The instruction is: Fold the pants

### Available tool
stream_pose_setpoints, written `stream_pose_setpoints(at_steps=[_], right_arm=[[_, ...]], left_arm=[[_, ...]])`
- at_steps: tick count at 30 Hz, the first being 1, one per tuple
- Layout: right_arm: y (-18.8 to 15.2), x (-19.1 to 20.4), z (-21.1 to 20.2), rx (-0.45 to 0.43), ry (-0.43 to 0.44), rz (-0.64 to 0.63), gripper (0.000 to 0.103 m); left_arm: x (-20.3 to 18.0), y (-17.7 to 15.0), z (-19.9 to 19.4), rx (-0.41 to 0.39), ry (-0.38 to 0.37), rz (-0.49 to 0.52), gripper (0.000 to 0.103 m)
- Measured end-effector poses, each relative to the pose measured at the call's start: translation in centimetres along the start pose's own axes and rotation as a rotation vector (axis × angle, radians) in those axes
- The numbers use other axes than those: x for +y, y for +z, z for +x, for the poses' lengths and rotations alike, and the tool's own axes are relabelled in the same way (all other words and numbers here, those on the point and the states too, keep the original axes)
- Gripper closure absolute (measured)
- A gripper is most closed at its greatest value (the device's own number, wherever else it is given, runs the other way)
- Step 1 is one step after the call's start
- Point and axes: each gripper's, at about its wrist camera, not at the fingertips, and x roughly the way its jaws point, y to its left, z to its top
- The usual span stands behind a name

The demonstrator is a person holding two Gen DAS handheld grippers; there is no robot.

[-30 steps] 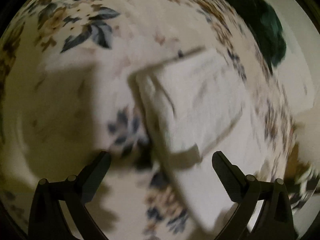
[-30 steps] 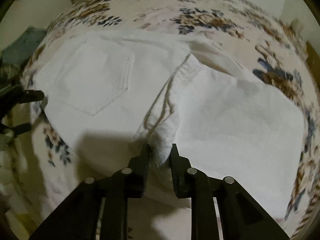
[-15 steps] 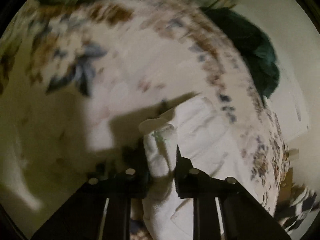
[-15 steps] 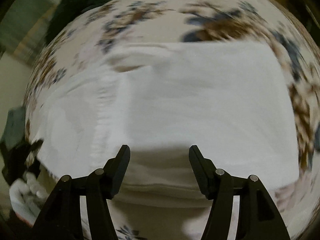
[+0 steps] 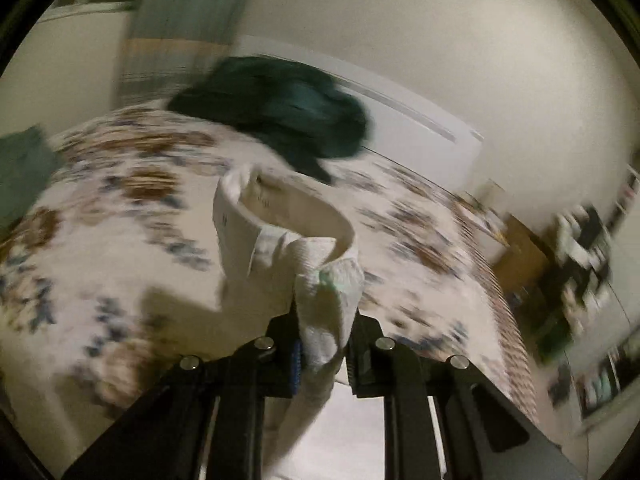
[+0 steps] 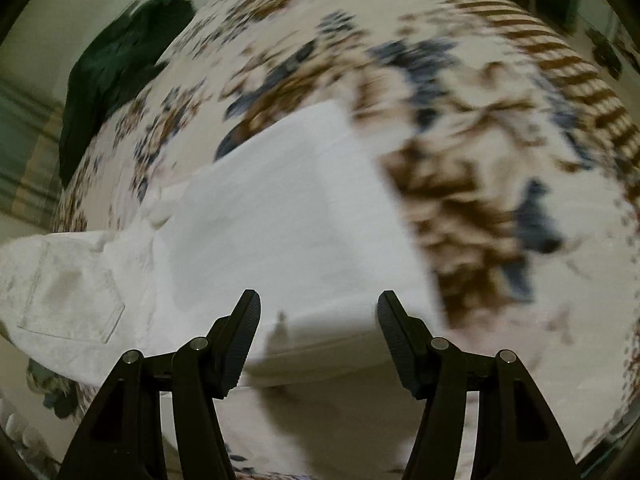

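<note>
The left gripper (image 5: 322, 334) is pinching the white pants (image 5: 280, 232) at the waistband, lifting it for a fold, while the right gripper (image 6: 318, 320) is hovering spread over the leg (image 6: 288, 220) on the bed (image 6: 480, 160).

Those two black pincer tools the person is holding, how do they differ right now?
The left gripper is shut on a bunched fold of the white pants, lifting it off the floral bedspread; the right gripper grips nothing. The left's jaws sit close together; the right's stand wide apart above the flat part of the pants. Both are black and two-fingered.
</note>
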Motion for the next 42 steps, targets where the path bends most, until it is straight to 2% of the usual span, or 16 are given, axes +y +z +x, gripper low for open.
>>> stream_pose_setpoints(at_steps=[3, 8, 11, 14, 18, 21, 23, 24, 26, 29, 31, 34, 36, 38, 40, 42], right_arm=[[0.6, -3.2, -2.0, -0.032, -0.019, 0.051, 0.039], [2.1, -9.7, -4.5, -0.081, -0.07, 0.141, 0.039], [2.7, -13.3, -5.1, -0.081, -0.105, 0.187, 0.039], [2.7, -16.2, -5.3, -0.058, -0.127, 0.209, 0.039], [2.6, -18.9, -4.8, -0.002, -0.121, 0.23, 0.039], [2.7, -19.5, -4.3, 0.03, -0.08, 0.242, 0.03], [3.1, -19.7, -4.2, 0.041, -0.031, 0.248, 0.019], [3.3, -19.6, -4.1, 0.046, 0.003, 0.254, 0.016], [3.9, -19.2, -3.9, 0.05, 0.067, 0.262, 0.009], [5.6, -17.6, -3.0, 0.061, 0.192, 0.254, 0.006], [7.2, -15.6, -1.8, 0.07, 0.272, 0.223, 0.005], [9.9, -13.0, 1.2, 0.116, 0.369, 0.185, 0.005], [11.2, -11.9, 3.4, 0.141, 0.379, 0.179, 0.005], [12.4, -10.7, 5.6, 0.174, 0.399, 0.18, 0.005], [12.8, -9.7, 7.8, 0.257, 0.379, 0.185, 0.006], [12.6, -9.2, 8.8, 0.281, 0.387, 0.195, 0.043]], left_arm=[[-5.7, -2.5, 1.9, 0.081, -0.095, 0.047, 0.09], [-14.3, -10.0, 6.6, 0.254, -0.159, 0.173, 0.09], [-17.5, -14.8, 9.0, 0.342, -0.159, 0.244, 0.09], [-19.9, -18.0, 10.2, 0.388, -0.144, 0.319, 0.09], [-21.5, -20.9, 11.4, 0.504, -0.066, 0.413, 0.085], [-20.5, -20.4, 11.4, 0.578, -0.115, 0.333, 0.063], [-20.2, -19.6, 10.9, 0.61, -0.154, 0.298, 0.019], [-20.1, -18.9, 10.4, 0.618, -0.179, 0.277, 0.015], [-19.3, -16.5, 9.1, 0.594, -0.214, 0.234, 0.014], [-16.3, -12.5, 7.8, 0.552, -0.208, 0.155, 0.014], [-13.3, -10.1, 7.7, 0.516, -0.162, 0.108, 0.014], [-7.9, -7.6, 8.8, 0.493, -0.041, 0.055, 0.014], [-4.2, -7.0, 10.3, 0.507, 0.053, 0.034, 0.014], [-1.3, -6.9, 11.6, 0.524, 0.102, 0.001, 0.014], [0.9, -7.1, 12.9, 0.552, 0.135, -0.026, 0.014], [2.4, -7.2, 13.9, 0.573, 0.136, -0.065, 0.014]])
